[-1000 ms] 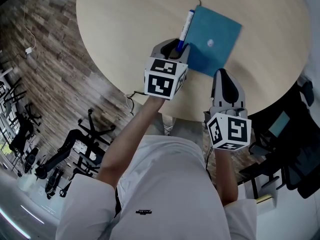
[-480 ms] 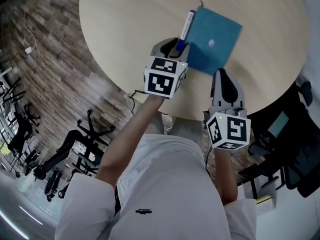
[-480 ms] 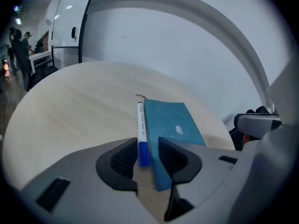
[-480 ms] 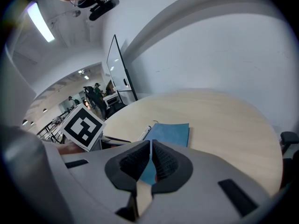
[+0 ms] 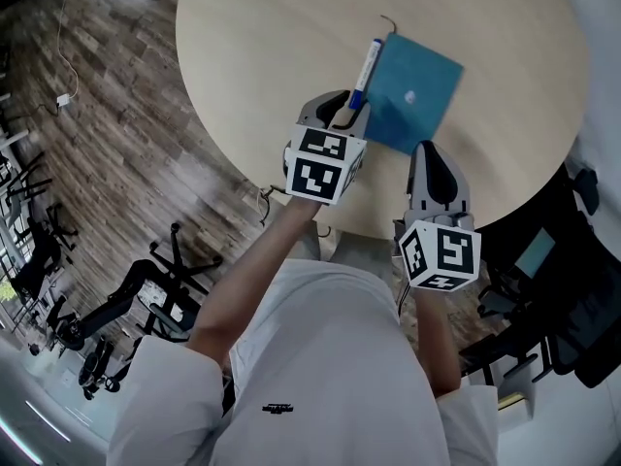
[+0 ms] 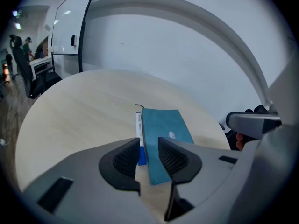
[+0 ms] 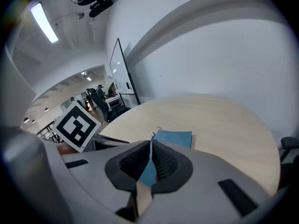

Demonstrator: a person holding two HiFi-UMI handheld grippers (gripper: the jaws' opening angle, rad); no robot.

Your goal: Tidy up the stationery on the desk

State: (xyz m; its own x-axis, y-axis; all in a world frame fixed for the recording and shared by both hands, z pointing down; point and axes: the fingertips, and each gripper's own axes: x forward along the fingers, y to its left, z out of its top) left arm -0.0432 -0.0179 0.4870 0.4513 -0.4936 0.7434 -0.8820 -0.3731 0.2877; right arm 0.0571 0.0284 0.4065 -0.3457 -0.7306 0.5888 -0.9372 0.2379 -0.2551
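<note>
Progress, judged from the layout: the stationery consists of a blue notebook [image 5: 412, 90] and a marker pen [image 5: 366, 66], both lying flat on the round worktop [image 5: 272, 47] toward its near right side. The pen lies along the notebook's left edge, its blue cap at the near end; whether the two touch cannot be told. Neither item is held. No tray or holder is in view, so this side-by-side arrangement may already be the tidy state, or a stacking step may be left.

The left gripper [image 5: 340, 115] hangs above the near end of the pen. Its fingers [image 6: 125, 158] stand apart, with the pen's cap seen in the gap but not pressed. The right gripper [image 5: 432, 158] hangs near the notebook's near corner. Its fingers [image 7: 135, 164] are almost together and grip nothing.

View differences: the head view gives the full layout and a thin cord [image 5: 386, 19] at the notebook's far corner. Only the gripper views show the finger gaps. The right gripper view also shows the left gripper's marker cube [image 7: 77, 125] to its left.
</note>
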